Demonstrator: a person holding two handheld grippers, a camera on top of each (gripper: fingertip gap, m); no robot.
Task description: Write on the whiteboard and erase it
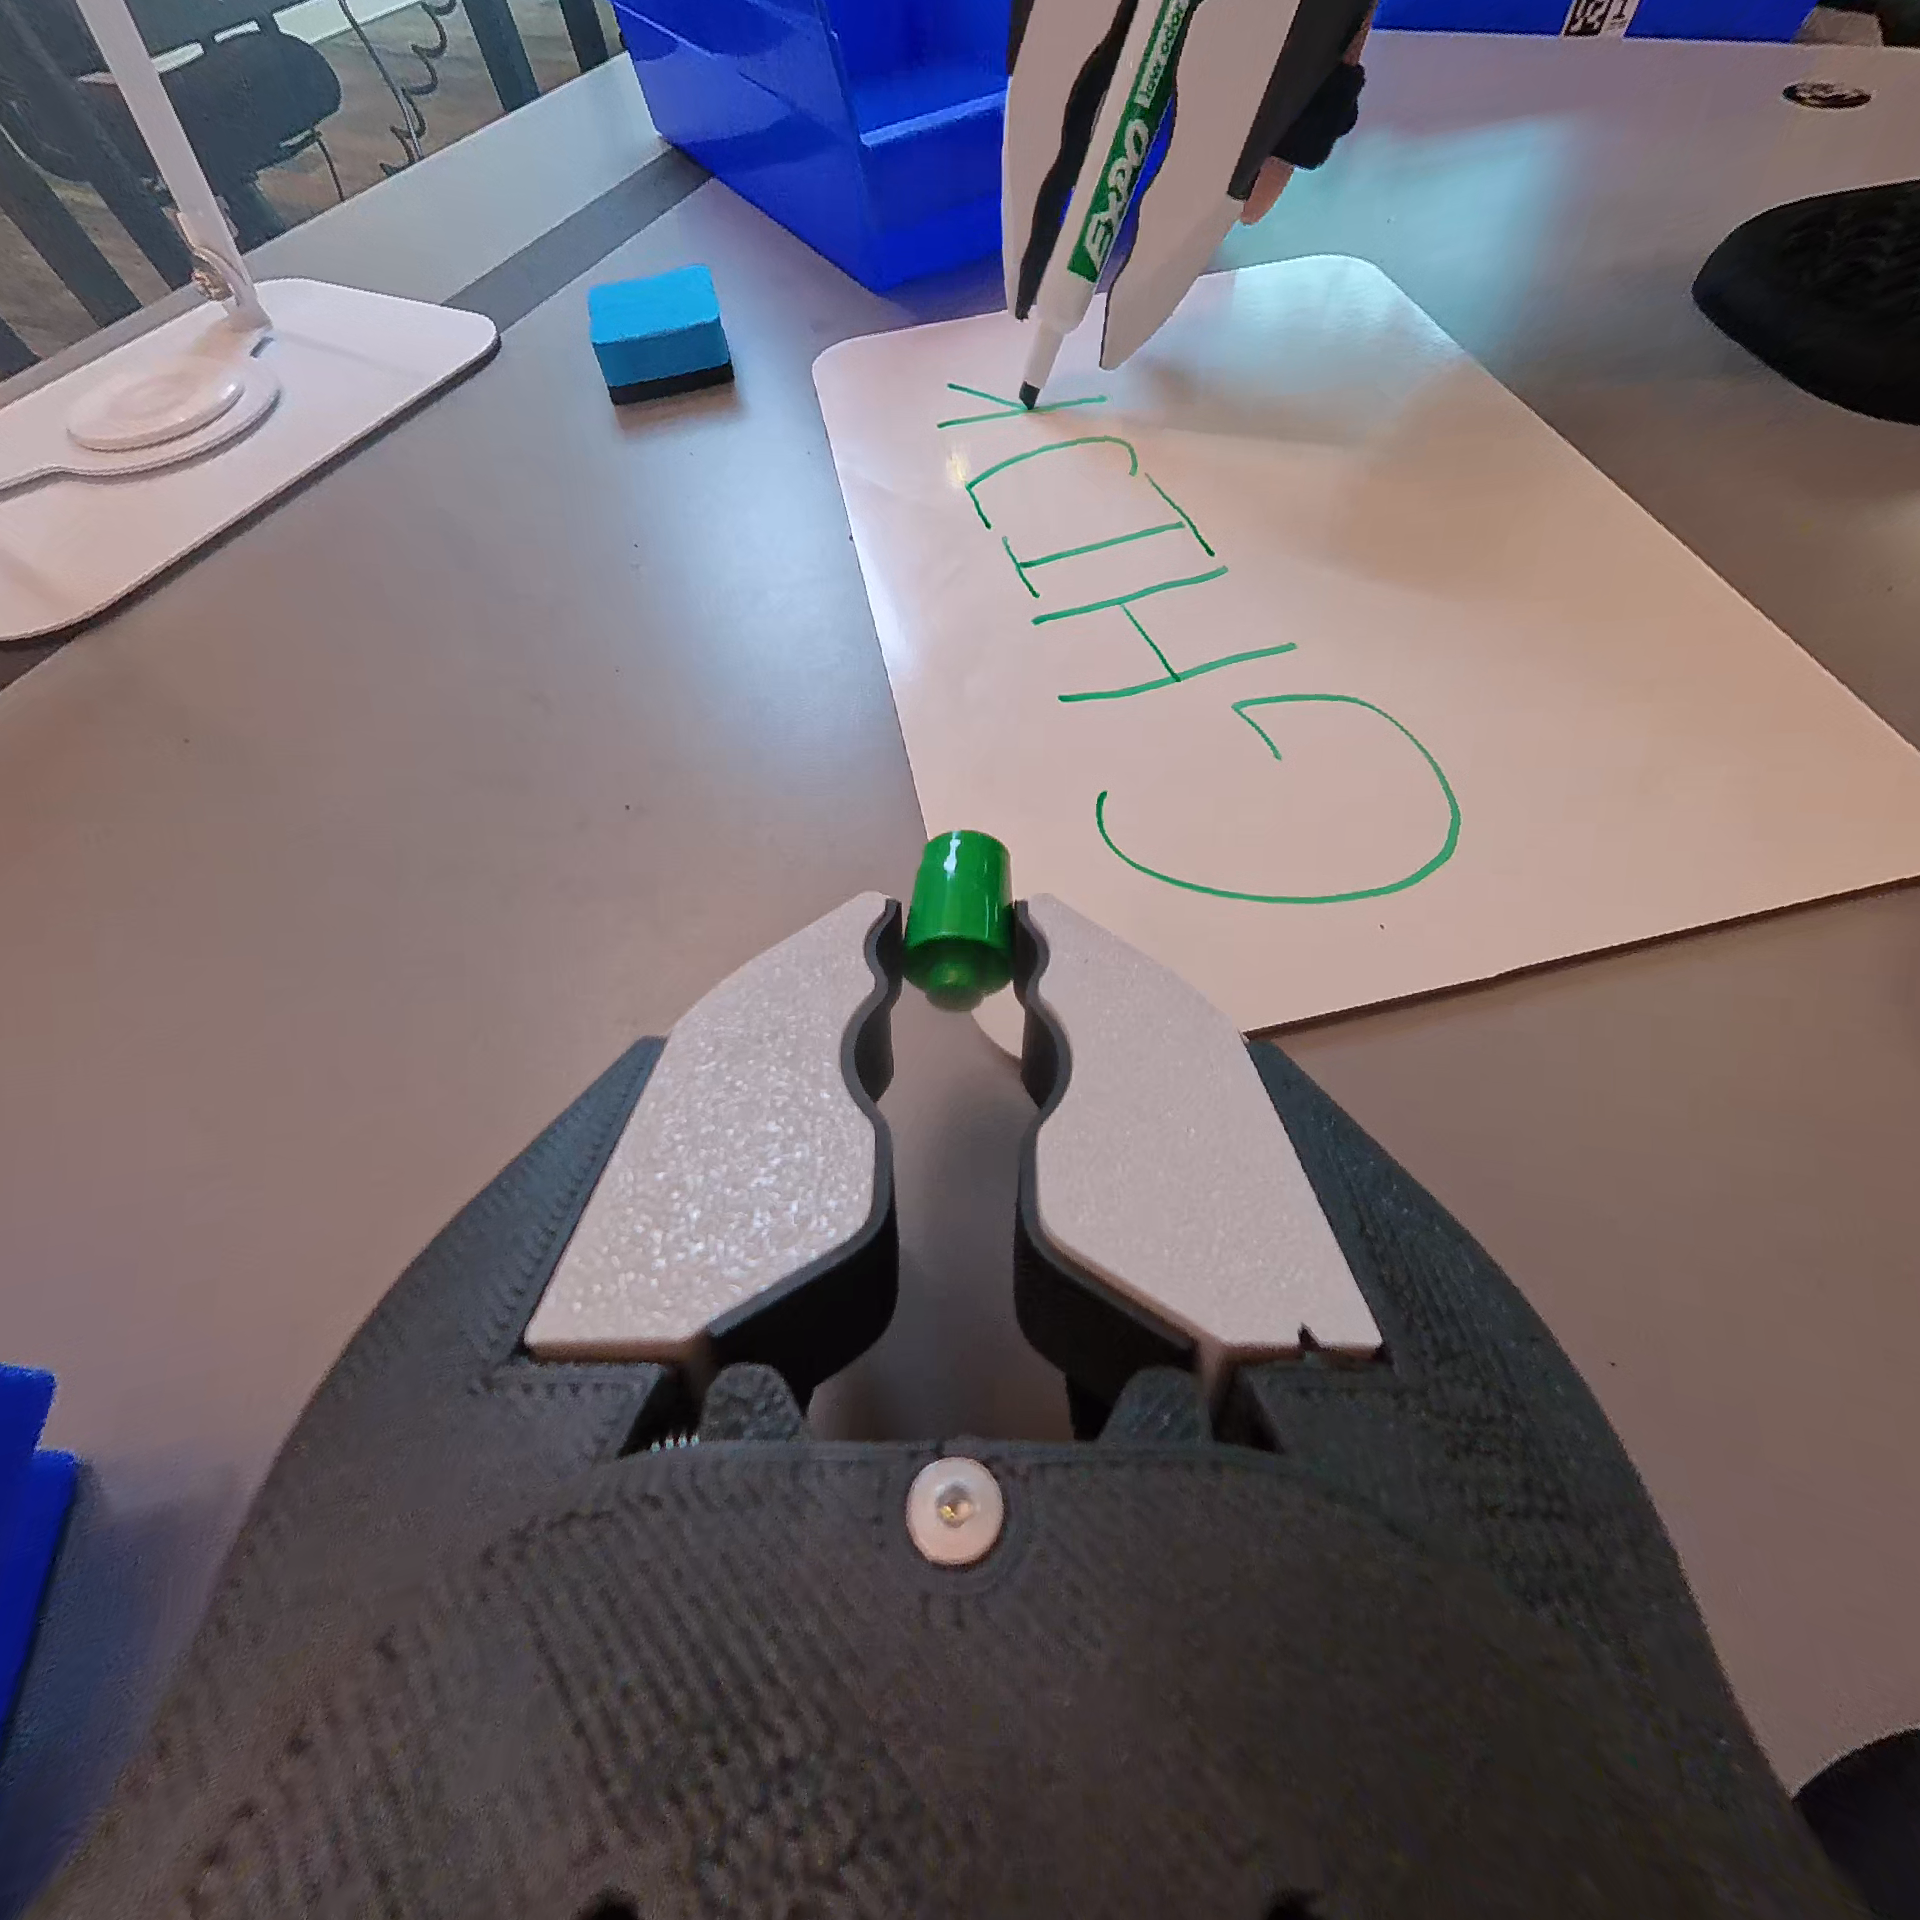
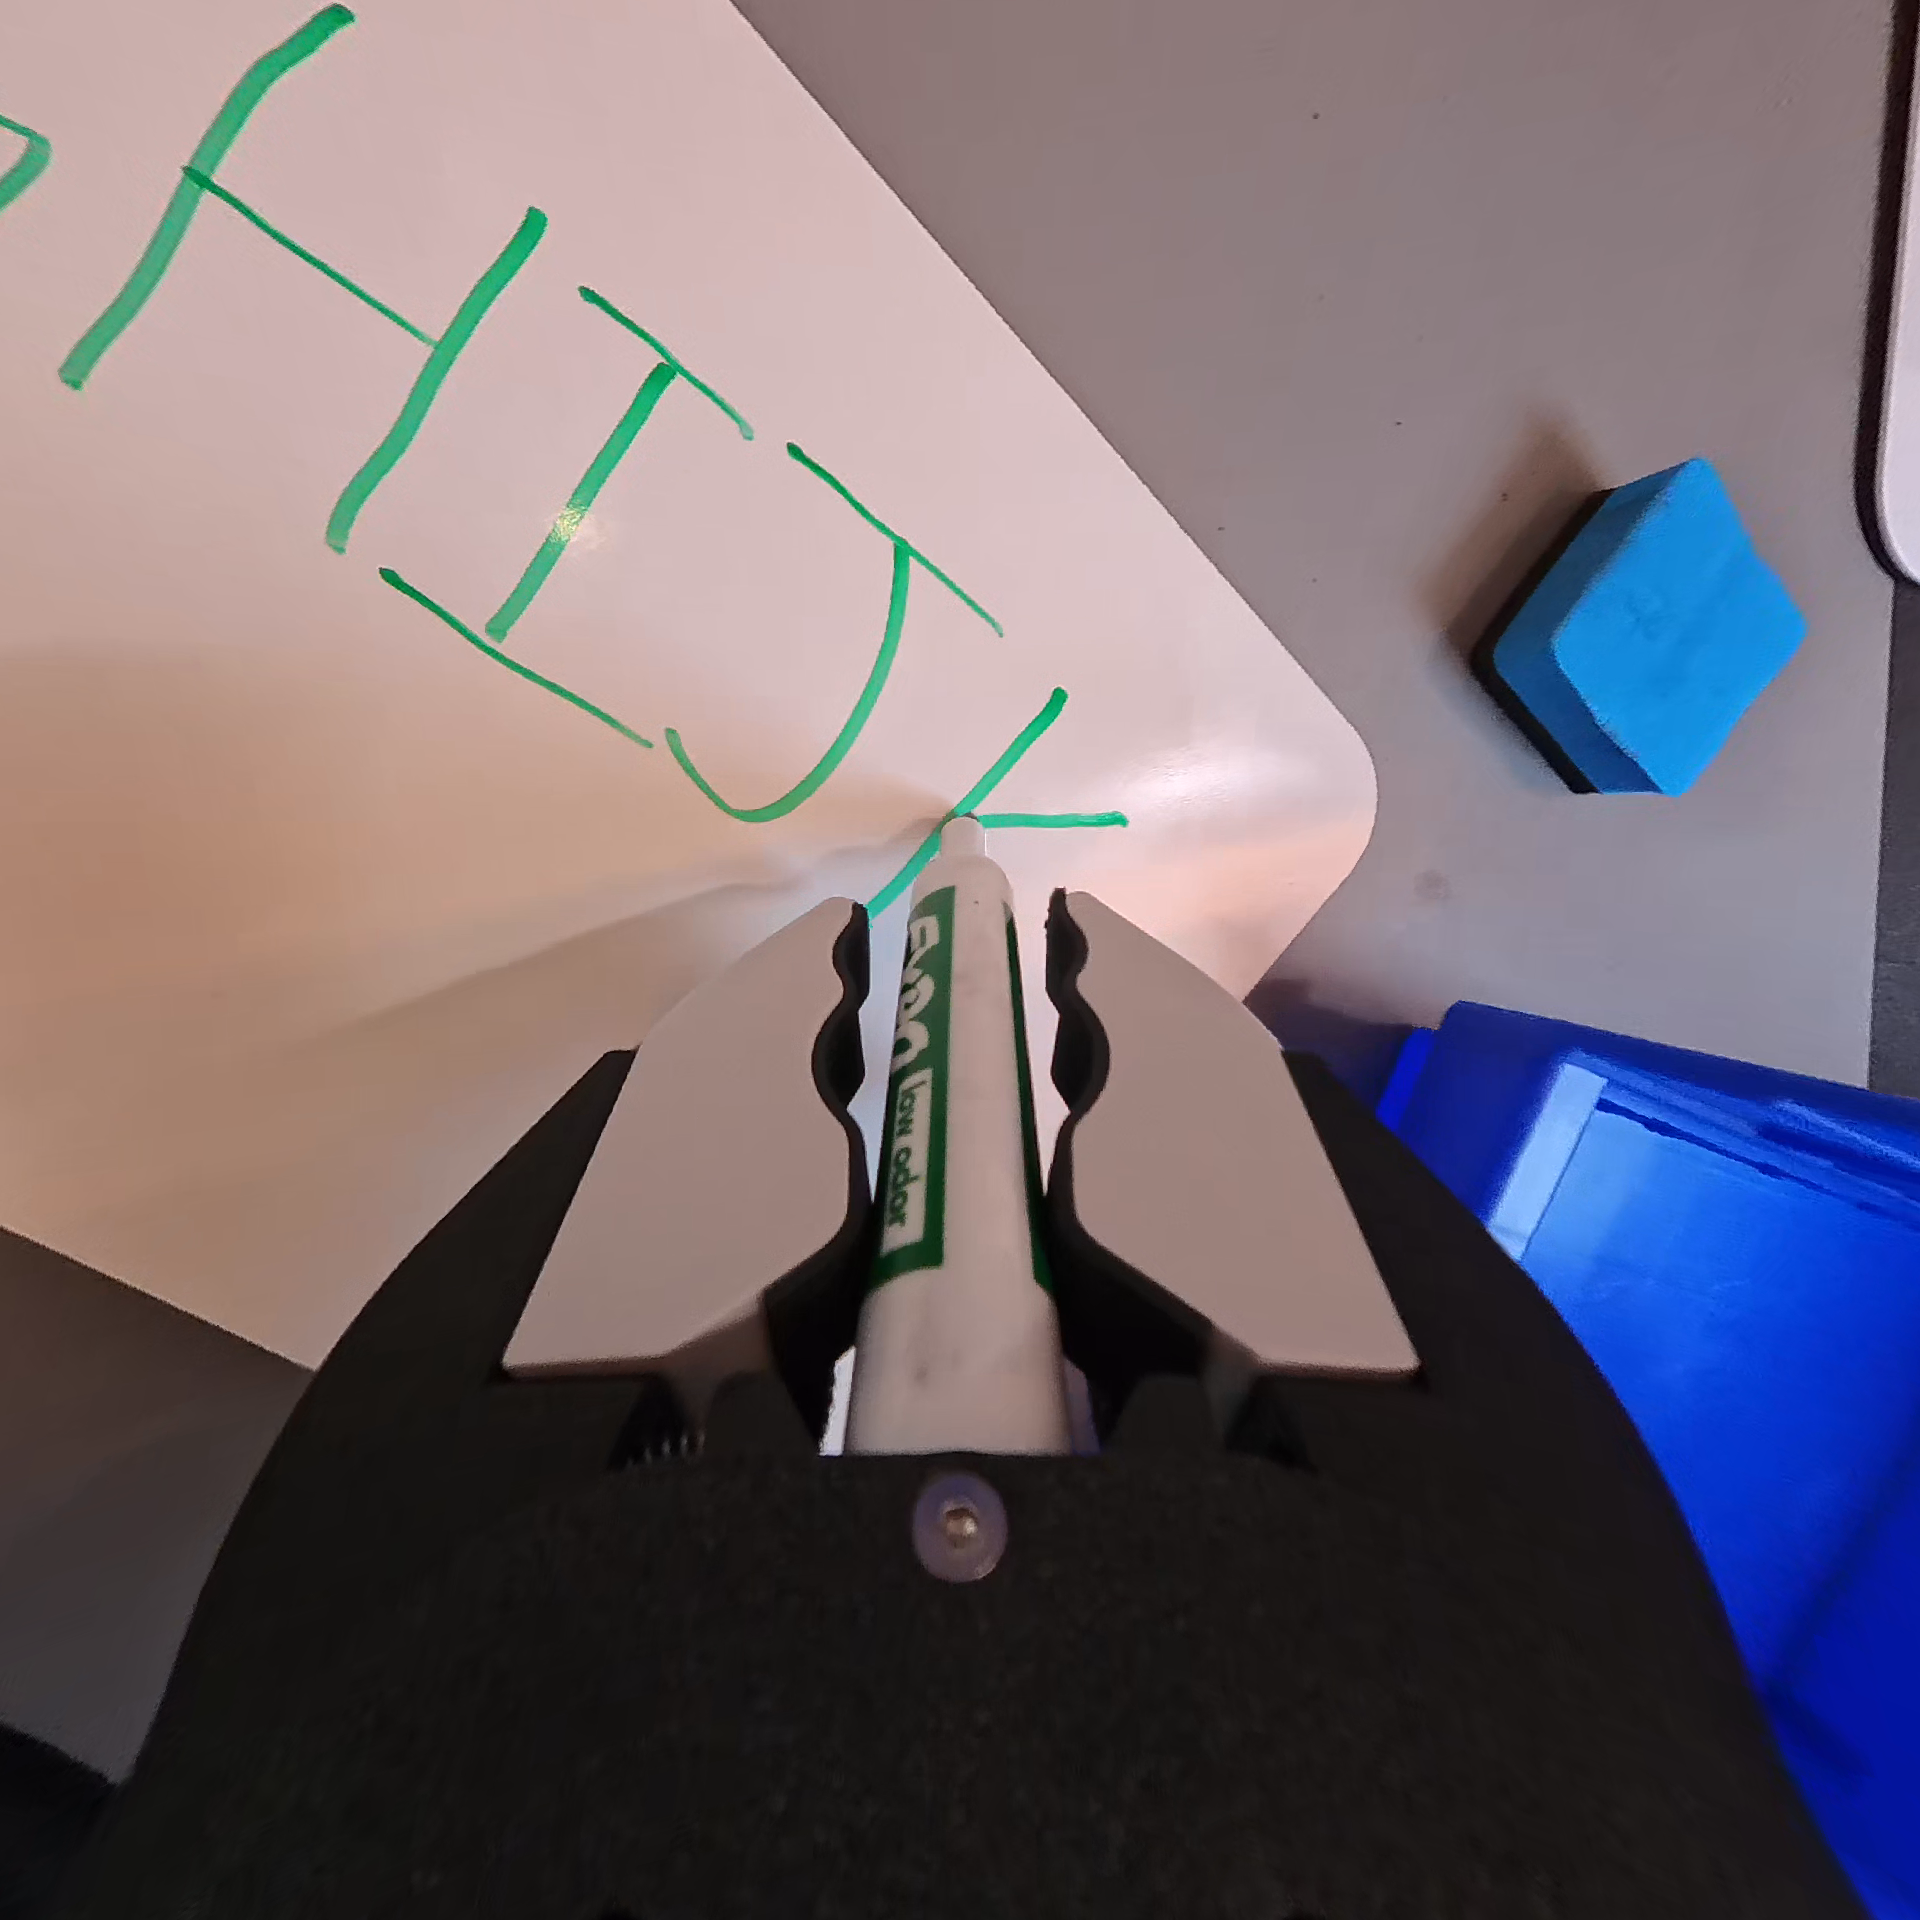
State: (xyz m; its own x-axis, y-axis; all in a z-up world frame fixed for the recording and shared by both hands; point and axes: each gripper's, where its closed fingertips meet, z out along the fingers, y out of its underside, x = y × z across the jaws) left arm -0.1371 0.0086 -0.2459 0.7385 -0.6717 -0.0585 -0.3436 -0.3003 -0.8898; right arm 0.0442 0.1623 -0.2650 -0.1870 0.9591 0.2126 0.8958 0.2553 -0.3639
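Note:
A white whiteboard lies flat on the grey table and bears green handwritten letters. My right gripper is shut on a white-and-green marker, gripped deep between the fingers. The marker's tip touches the board at the strokes of the last letter, near the board's far corner. The right gripper also shows in the left wrist view, pointing down at the board. My left gripper is shut on the green marker cap, low over the table at the board's near edge. The board also shows in the right wrist view.
A blue eraser with a black base lies on the table left of the board; it also shows in the right wrist view. A blue bin stands behind the board. A white stand base is at far left. A black object sits at right. The grippers' ends are close to 25 cm from one another. From my right tips it is roughly 25 cm to the black object; from my left, 35 cm.

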